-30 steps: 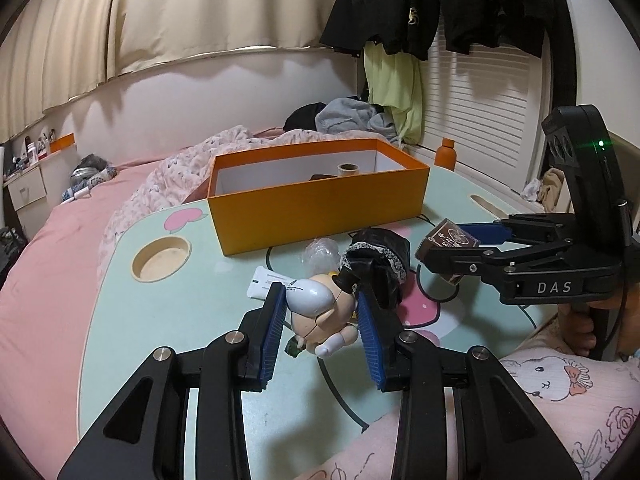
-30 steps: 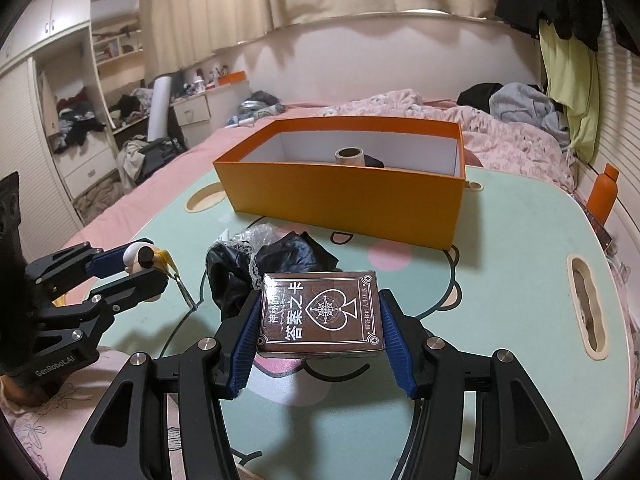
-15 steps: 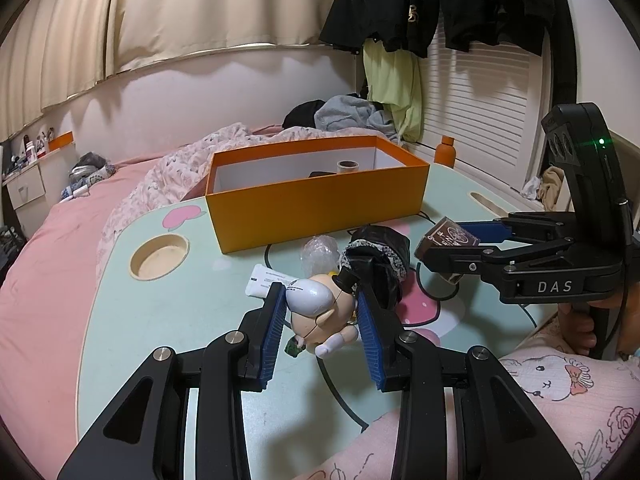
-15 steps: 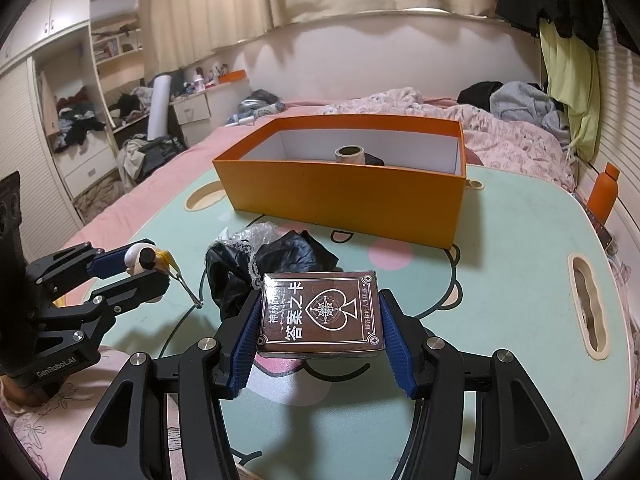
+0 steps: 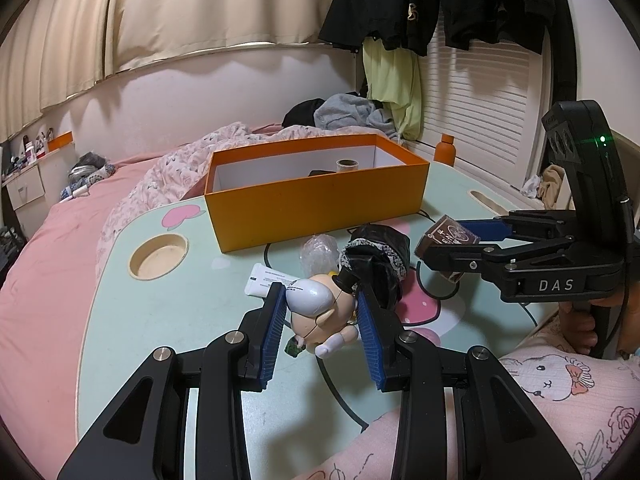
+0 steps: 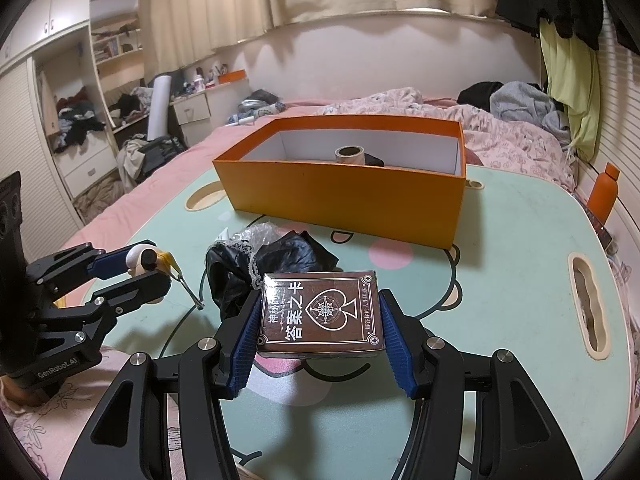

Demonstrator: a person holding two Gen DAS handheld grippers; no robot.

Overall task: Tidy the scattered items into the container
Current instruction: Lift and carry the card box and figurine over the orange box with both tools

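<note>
My left gripper (image 5: pixel 321 312) is shut on a small toy figure (image 5: pixel 316 312) with a white head and holds it above the mint table (image 5: pixel 168 320). My right gripper (image 6: pixel 319 314) is shut on a brown card box (image 6: pixel 320 314) and holds it above the table's near side. It also shows in the left wrist view (image 5: pixel 444 236). The orange box (image 5: pixel 320 196) stands open at the table's far side, with a tape roll (image 6: pixel 349 155) and a dark item inside. A black lace-trimmed cloth (image 6: pixel 276 264), a clear plastic wrap (image 5: pixel 318 252) and a white tube (image 5: pixel 268 280) lie on the table before it.
An orange bottle (image 6: pixel 604 194) stands at the table's right edge. The table has a round recess (image 5: pixel 158 256) at left and a slot (image 6: pixel 588 312) at right. A pink bed with clothes lies behind. My lap in pink fabric is at the near edge.
Both grippers keep their holds. The views have shifted only slightly; the left gripper with the toy has crept a little toward the orange box.
</note>
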